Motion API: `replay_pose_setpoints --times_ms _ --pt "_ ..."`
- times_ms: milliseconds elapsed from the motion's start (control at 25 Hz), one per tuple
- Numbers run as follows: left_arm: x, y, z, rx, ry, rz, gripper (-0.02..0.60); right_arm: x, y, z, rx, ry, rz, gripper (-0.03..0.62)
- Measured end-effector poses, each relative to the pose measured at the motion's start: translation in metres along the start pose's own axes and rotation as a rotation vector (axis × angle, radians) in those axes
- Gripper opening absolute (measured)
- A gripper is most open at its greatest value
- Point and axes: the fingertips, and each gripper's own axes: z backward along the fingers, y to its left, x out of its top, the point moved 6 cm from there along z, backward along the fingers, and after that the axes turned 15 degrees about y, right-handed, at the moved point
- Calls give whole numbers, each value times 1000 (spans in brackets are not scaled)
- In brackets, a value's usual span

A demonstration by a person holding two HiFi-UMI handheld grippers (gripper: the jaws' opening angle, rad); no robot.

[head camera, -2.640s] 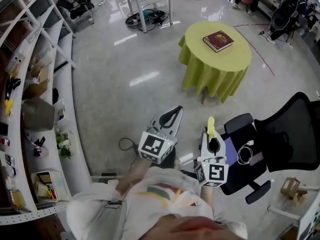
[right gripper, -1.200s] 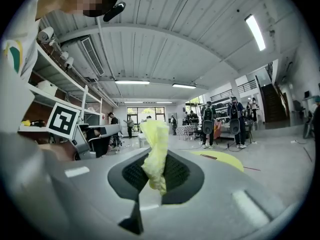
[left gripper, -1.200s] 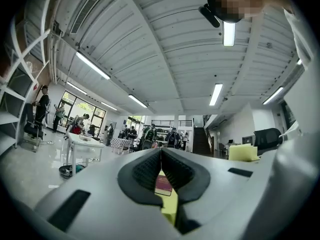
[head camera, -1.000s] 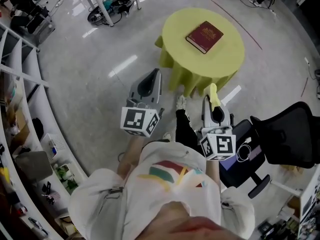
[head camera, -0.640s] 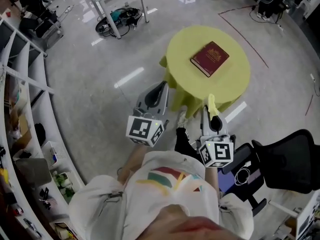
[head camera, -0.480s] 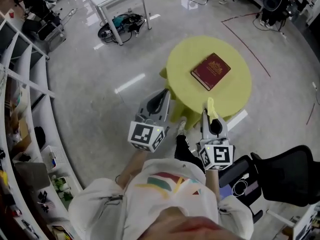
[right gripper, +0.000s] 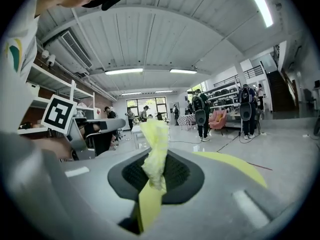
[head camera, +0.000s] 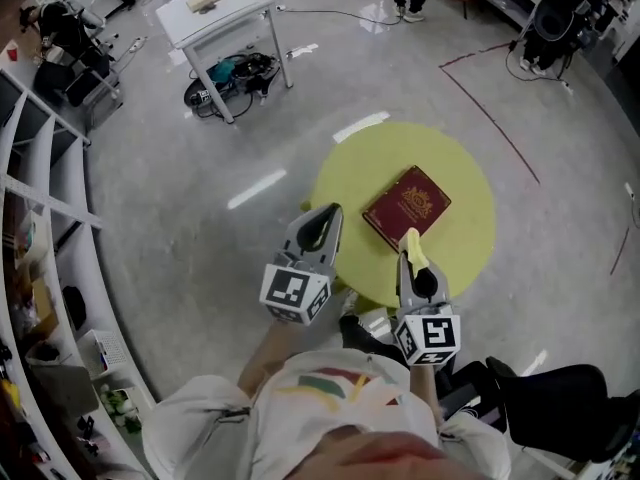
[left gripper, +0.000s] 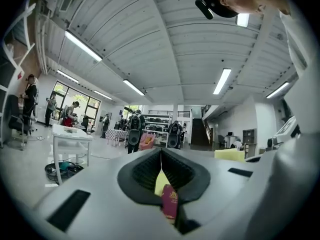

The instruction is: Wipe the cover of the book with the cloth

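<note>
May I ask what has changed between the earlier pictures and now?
The person walked up to the table, bringing both grippers to its near edge. Nothing was taken or released: the right gripper still clamps the cloth, the left gripper stays shut and empty. The book lies unmoved.

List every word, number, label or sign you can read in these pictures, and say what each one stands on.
No text can be read.
Book: gold emblem on the red cover; any lettering is too small to read.
Left tool: black-and-white square marker on its cube, no words.
Right tool, shut on the cloth: same kind of marker, no words.
</note>
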Motion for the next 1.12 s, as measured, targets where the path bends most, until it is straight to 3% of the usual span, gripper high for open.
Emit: replay_pose_setpoints --times_ms 280,440,560,880,1120 --pt "43 1 -47 -7 -47 -40 17 42 -52 -42 19 -14 -7 31" --pt "54 8 -54 7 -74 -43 16 61 -57 -55 67 -100 -85 31" --pt "64 14 -55 1 -100 -69 17 69 -53 -61 72 -126 -83 31" --pt "83 30 -85 -88 -129 -83 17 83 -53 -67 -19 -175 -83 31" --pt "89 4 -102 -171 -137 -85 17 86 -66 -48 -101 -184 -57 31"
